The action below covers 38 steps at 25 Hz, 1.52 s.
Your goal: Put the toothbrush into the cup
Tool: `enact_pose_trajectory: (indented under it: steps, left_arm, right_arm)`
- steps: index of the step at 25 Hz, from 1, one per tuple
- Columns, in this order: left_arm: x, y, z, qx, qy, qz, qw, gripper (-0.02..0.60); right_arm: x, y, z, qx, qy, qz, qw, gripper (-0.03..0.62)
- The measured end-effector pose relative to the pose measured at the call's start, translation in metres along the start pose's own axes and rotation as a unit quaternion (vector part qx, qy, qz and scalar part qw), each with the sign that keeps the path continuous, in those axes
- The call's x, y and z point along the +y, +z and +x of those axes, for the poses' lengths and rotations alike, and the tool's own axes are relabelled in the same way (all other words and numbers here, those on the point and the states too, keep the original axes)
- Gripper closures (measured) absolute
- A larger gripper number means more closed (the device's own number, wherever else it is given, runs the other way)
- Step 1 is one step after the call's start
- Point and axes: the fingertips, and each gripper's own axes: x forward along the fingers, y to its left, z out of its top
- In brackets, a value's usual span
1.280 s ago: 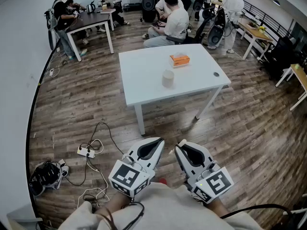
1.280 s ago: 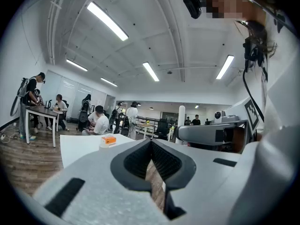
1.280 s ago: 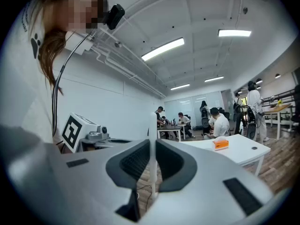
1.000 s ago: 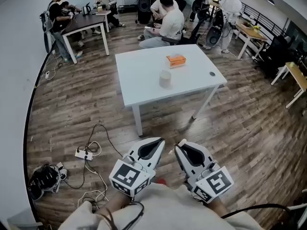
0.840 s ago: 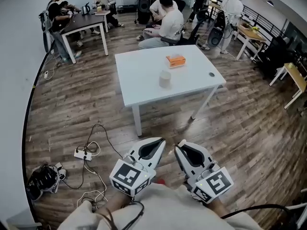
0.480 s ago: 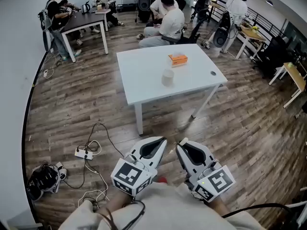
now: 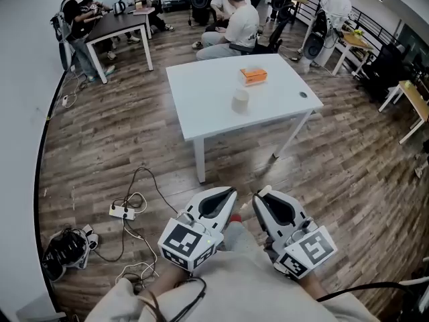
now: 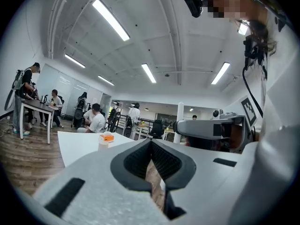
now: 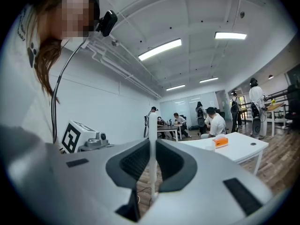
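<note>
A pale cup [image 7: 240, 101] stands near the middle of the white table [image 7: 201, 106], well ahead of me; it also shows small in the left gripper view [image 8: 103, 144]. Both grippers are held low by my body, far short of the table. My right gripper [image 7: 259, 194] is shut on a thin white toothbrush [image 9: 152, 125] that stands upright between its jaws and pokes out past the tips. Beside it, my left gripper [image 7: 231, 191] is shut with nothing in it [image 8: 151, 144].
An orange box [image 7: 253, 76] lies on the table behind the cup. A power strip with cables [image 7: 123, 211] and a black bag [image 7: 64, 247] lie on the wooden floor at the left. A seated person [image 7: 240, 25] is behind the table; other people and tables stand farther off.
The head view has drifted a little, with the table staying about as far away. Both grippers sit slightly lower in the picture, side by side, their jaws unchanged.
</note>
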Motion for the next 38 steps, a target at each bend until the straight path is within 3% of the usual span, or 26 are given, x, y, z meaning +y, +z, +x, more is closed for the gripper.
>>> enact_pose_trajectory:
  steps: [11, 29, 38]
  left_arm:
    - [0.042, 0.005, 0.040, 0.001, 0.013, 0.006, 0.9999, 0.572]
    - [0.135, 0.012, 0.190, 0.028, 0.029, -0.015, 0.9991, 0.572]
    - [0.166, 0.019, 0.245, 0.020, 0.046, -0.018, 0.9986, 0.572]
  right_arm:
    - [-0.043, 0.005, 0.040, -0.014, 0.011, 0.000, 1.000, 0.543]
    - [-0.193, 0.003, 0.139, 0.014, 0.037, 0.033, 0.999, 0.543]
    - [-0.248, 0.002, 0.169, 0.019, 0.051, 0.033, 0.998, 0.543]
